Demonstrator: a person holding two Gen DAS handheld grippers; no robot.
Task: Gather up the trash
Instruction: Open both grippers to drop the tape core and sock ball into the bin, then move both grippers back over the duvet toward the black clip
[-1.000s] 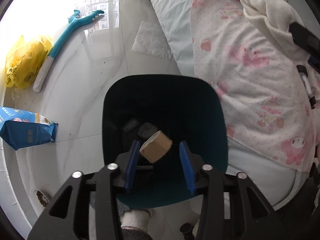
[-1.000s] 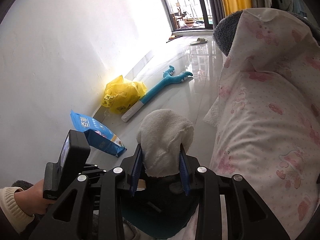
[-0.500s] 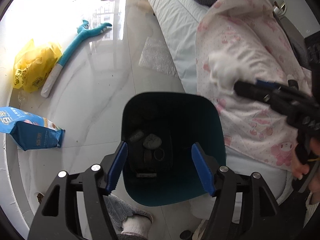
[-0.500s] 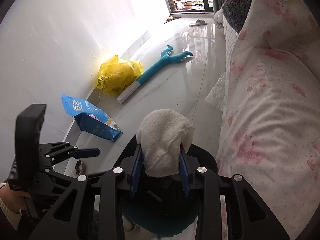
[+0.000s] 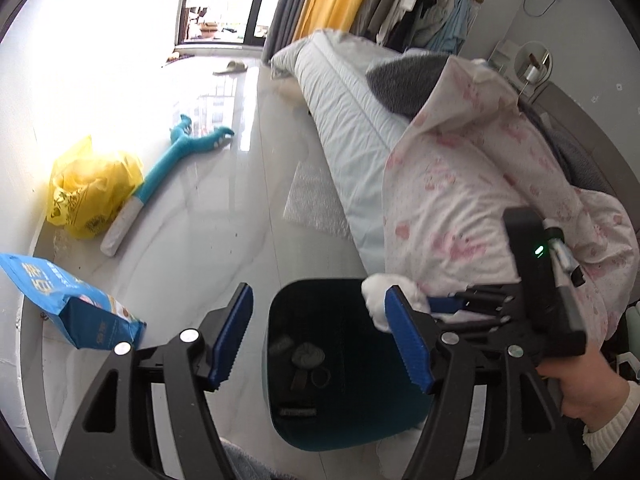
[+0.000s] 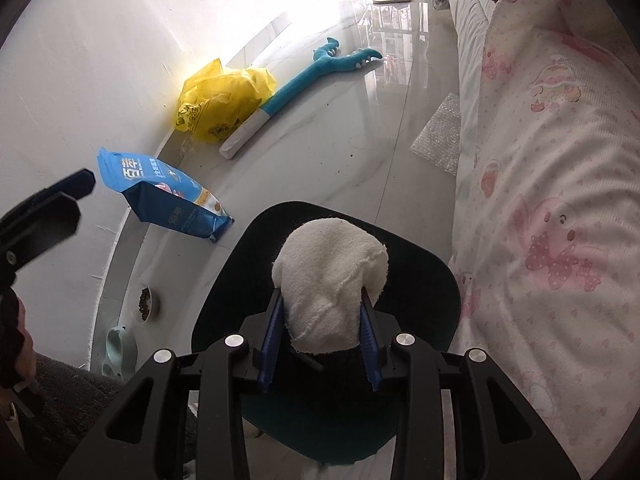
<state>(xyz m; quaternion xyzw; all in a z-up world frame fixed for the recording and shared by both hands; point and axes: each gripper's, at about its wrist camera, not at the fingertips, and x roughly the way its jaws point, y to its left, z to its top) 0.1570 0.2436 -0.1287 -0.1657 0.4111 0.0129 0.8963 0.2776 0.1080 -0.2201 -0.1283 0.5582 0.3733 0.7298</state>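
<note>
Right tongs (image 6: 322,344) grip a white cloth wad (image 6: 330,284) over the dark bin (image 6: 424,276). Left tongs (image 5: 320,340) gape wide, empty, bin at twelve o'clock.

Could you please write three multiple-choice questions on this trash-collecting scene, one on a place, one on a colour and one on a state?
1. Where is the white cloth?
A. On the bed
B. Over the bin
C. Beside the yellow bag

2. What colour is the plastic bag by the wall?
A. Yellow
B. Red
C. Green

3. How is the left gripper?
A. Shut on a box
B. Shut on the cloth
C. Open, holding nothing

Answers:
1 B, the right gripper holds the cloth above the bin's dark opening.
2 A, the bag is bright yellow.
3 C, its jaws stand wide apart with nothing between them.
</note>
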